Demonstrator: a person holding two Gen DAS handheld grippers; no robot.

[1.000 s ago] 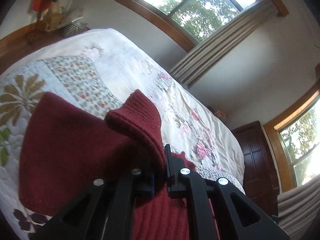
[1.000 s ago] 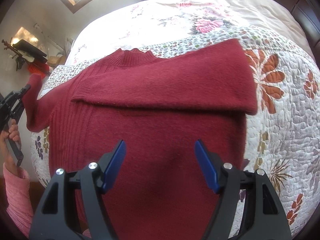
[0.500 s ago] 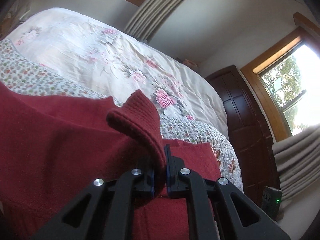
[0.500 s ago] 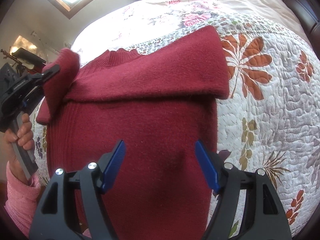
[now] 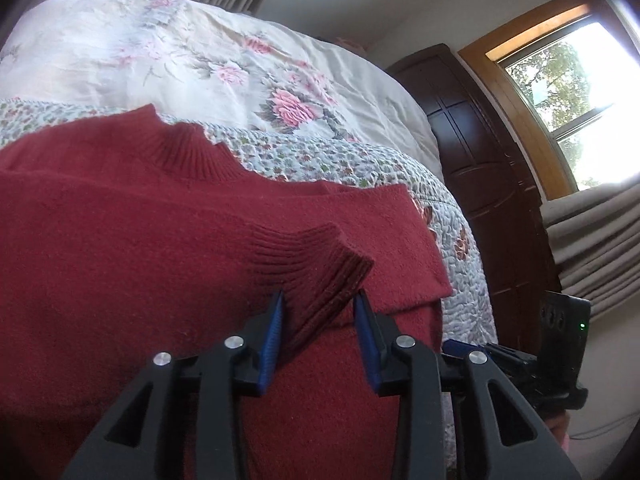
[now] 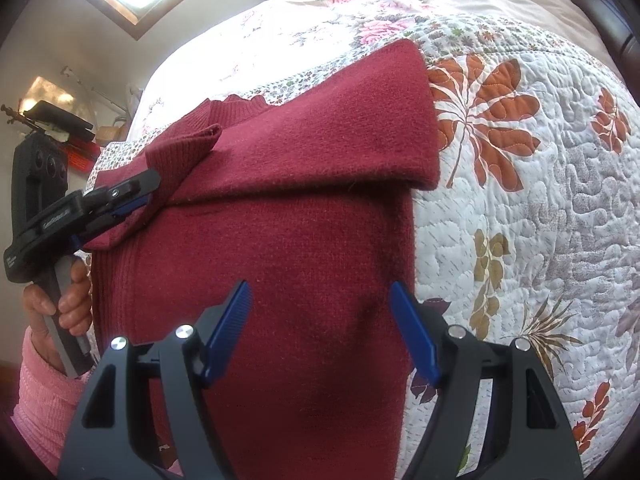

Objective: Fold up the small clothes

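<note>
A dark red knitted sweater lies flat on the quilted bed, its right sleeve folded across the chest. The other sleeve is folded in too, and its ribbed cuff rests on the body. My left gripper is open, with the cuff lying loosely between its blue pads. In the right wrist view the left gripper sits at the sweater's left edge, held by a hand in a pink sleeve. My right gripper hangs open over the sweater's lower body, holding nothing.
The floral quilt covers the bed to the right of the sweater. A dark wooden cabinet and a curtained window stand beyond the bed's far side. A lamp and clutter sit at the back left.
The left gripper carried the sleeve cuff across onto the sweater's body and opened, so the cuff now lies down. The right gripper stayed open and shifted only slightly.
</note>
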